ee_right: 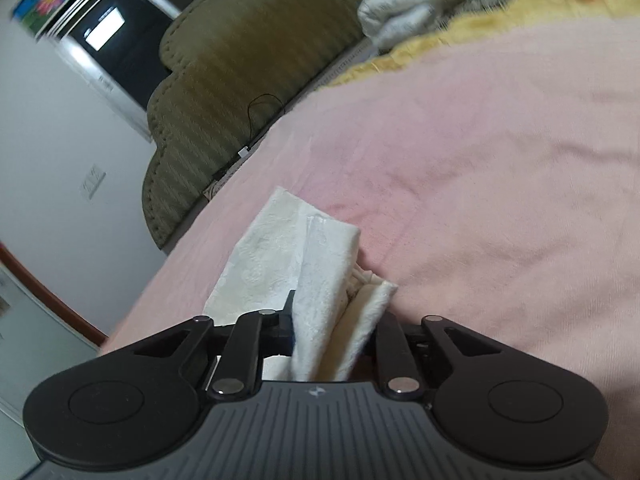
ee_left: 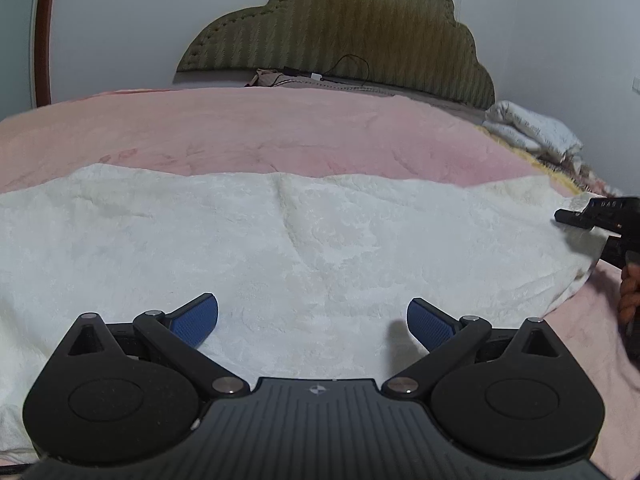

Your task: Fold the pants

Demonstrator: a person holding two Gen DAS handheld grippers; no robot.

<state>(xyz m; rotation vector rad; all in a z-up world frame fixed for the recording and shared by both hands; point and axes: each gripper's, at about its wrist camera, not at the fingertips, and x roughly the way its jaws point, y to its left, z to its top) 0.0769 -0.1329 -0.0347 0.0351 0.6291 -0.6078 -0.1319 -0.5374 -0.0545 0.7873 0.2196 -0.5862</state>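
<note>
Two grippers work on the white pants lying on the pink bed. The left gripper is wide apart above them. The right gripper pinches one end.

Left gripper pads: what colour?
Blue, textured, on black linkages; the fingertips show best in the left wrist view.

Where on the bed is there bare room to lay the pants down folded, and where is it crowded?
Free: the pink blanket between the white pants and the olive headboard, and the pink stretch right of the right gripper. Crowded: the far right corner, with the folded white quilt and yellow bedding; a cable lies along the headboard's foot.
</note>
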